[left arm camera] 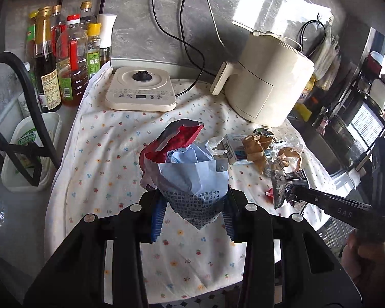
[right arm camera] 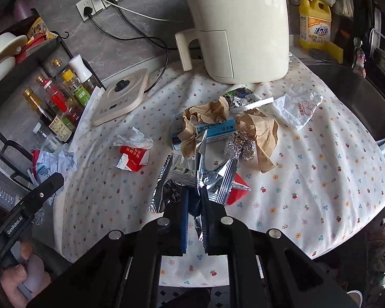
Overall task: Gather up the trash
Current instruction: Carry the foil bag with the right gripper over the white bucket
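My left gripper [left arm camera: 192, 205] pinches a crumpled blue-and-red paper wrapper [left arm camera: 190, 177], lifted above the floral cloth [left arm camera: 110, 154]. My right gripper [right arm camera: 193, 205] is pressed together on a silver foil wrapper [right arm camera: 192, 179], which hangs between the pads. Just beyond it, toward the air fryer [right arm camera: 238, 25], lie brown paper [right arm camera: 205, 115], a blue carton [right arm camera: 218, 131], foil balls [right arm camera: 240, 148] and a white bag [right arm camera: 297, 107]; the carton's print is half covered. I read "GenRobot.AI" on the left gripper's side. The yellow bottle [right arm camera: 315, 23] beside the fryer has a label I can't read.
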Available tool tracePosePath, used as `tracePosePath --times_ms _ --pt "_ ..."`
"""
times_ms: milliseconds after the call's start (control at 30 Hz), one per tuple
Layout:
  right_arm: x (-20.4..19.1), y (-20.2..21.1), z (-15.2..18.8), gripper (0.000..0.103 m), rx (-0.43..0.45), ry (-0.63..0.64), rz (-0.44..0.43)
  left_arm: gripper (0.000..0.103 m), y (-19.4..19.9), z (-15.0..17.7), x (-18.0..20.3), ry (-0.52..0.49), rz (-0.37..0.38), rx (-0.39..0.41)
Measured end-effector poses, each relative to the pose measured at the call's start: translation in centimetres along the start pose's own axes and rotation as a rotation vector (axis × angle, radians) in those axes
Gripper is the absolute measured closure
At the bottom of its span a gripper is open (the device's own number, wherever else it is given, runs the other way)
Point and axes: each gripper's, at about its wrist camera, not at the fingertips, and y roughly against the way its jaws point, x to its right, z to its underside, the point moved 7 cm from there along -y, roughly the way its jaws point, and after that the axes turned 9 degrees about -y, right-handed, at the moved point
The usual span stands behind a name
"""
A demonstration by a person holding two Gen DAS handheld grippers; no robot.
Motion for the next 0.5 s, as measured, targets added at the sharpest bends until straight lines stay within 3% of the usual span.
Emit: tracePosePath --times_ms 167,500 --pt "1.2 1.3 1.4 0.094 -0.008 0.033 -0.026 0.065 2.7 2.3 1.9 0.029 -0.05 -0.002" --pt "2.6 6.8 2.3 0.094 0.08 0.036 -0.142 0.065 6.6 4.3 4.9 0.03 -0.105 0.024"
